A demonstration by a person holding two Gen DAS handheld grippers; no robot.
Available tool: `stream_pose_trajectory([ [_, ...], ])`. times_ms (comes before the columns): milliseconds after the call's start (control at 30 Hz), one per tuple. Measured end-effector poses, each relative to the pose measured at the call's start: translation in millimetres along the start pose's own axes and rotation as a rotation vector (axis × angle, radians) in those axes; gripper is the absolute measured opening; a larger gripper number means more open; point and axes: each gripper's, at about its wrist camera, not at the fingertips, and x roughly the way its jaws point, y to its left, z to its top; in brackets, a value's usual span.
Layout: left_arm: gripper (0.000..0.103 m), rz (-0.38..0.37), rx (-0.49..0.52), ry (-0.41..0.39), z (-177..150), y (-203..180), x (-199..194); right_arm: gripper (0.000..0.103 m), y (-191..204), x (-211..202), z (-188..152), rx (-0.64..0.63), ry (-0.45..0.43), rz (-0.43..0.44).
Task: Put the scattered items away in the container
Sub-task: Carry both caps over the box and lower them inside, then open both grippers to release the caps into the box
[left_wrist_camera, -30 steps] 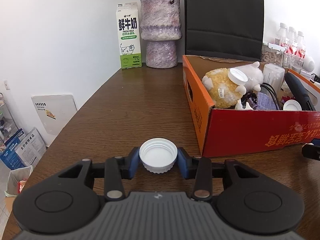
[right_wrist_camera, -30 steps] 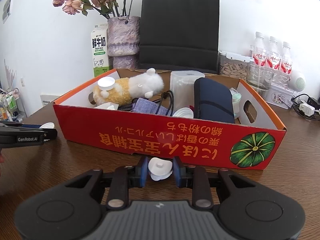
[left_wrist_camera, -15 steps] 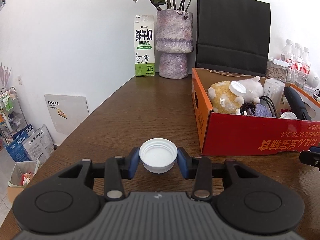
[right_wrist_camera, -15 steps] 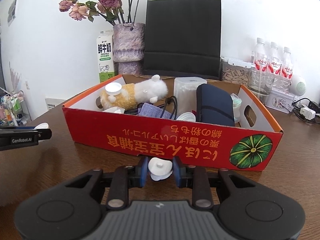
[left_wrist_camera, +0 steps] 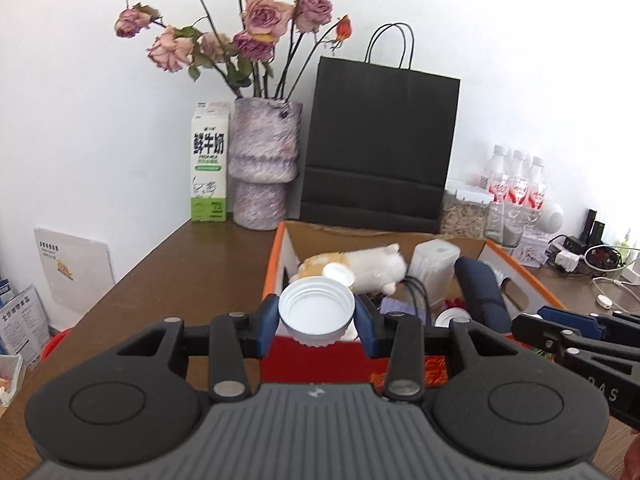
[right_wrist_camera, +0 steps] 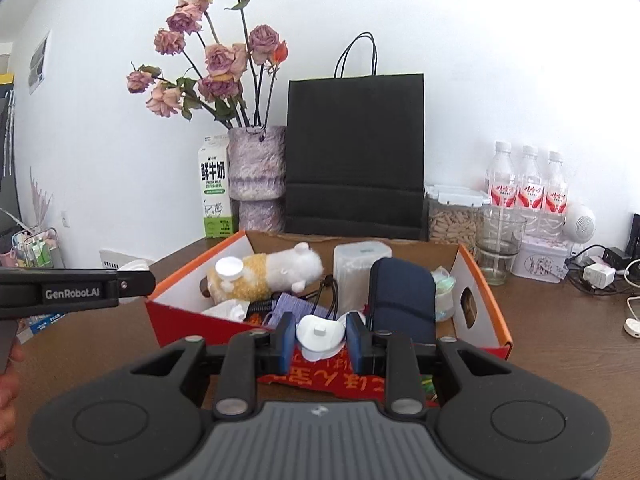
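My left gripper (left_wrist_camera: 317, 320) is shut on a white screw lid (left_wrist_camera: 316, 314), open side up, held above the near left corner of the red and orange cardboard box (left_wrist_camera: 276, 264). My right gripper (right_wrist_camera: 320, 338) is shut on a small white cap with a knob (right_wrist_camera: 319, 336), raised over the box's near wall (right_wrist_camera: 180, 322). The box holds a plush toy (right_wrist_camera: 276, 272), a clear tub (right_wrist_camera: 356, 272), a dark blue pouch (right_wrist_camera: 400, 300) and other small items. The left gripper shows from the side at the left of the right wrist view (right_wrist_camera: 80, 290).
Behind the box stand a milk carton (left_wrist_camera: 209, 162), a vase of dried roses (left_wrist_camera: 264, 168) and a black paper bag (left_wrist_camera: 380, 148). Water bottles (right_wrist_camera: 528, 188), a glass (right_wrist_camera: 500, 244), a jar and cables (right_wrist_camera: 600, 268) sit at the back right. The wooden table's left edge (left_wrist_camera: 132, 276) is near.
Both grippers have risen from table level and moved forward toward the box, each still holding its white lid. The box now lies below them.
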Motion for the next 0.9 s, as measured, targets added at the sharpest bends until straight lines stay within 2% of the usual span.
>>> stream_pose_trajectory([
  [233, 0.041, -0.038, -0.014, -0.034, 24, -31, 29, 0.026, -19, 20, 23, 0.032, -0.085, -0.016],
  [367, 0.041, -0.035, 0.0, -0.043, 29, -40, 48, 0.026, -29, 43, 22, 0.057, -0.076, -0.008],
  [467, 0.041, -0.029, 0.002, -0.032, 23, -40, 63, 0.026, -34, 57, 17, 0.041, -0.064, -0.013],
  [633, 0.041, -0.022, 0.033, 0.029, 7, -36, 88, 0.026, -41, 75, 3, 0.02, -0.057, -0.018],
  [800, 0.042, -0.012, 0.069, -0.002, 3, -37, 87, 0.026, -40, 81, 0, 0.001, -0.042, -0.021],
  [833, 0.048, -0.013, 0.075, -0.01, 3, -38, 86, 0.026, -40, 81, -1, 0.002, -0.041, -0.02],
  [867, 0.062, -0.015, 0.076, -0.018, 2, -39, 85, 0.031, -41, 80, -2, 0.006, -0.045, -0.022],
  [900, 0.071, -0.01, 0.075, -0.032, 2, -40, 83, 0.047, -41, 79, -3, 0.008, -0.048, -0.027],
])
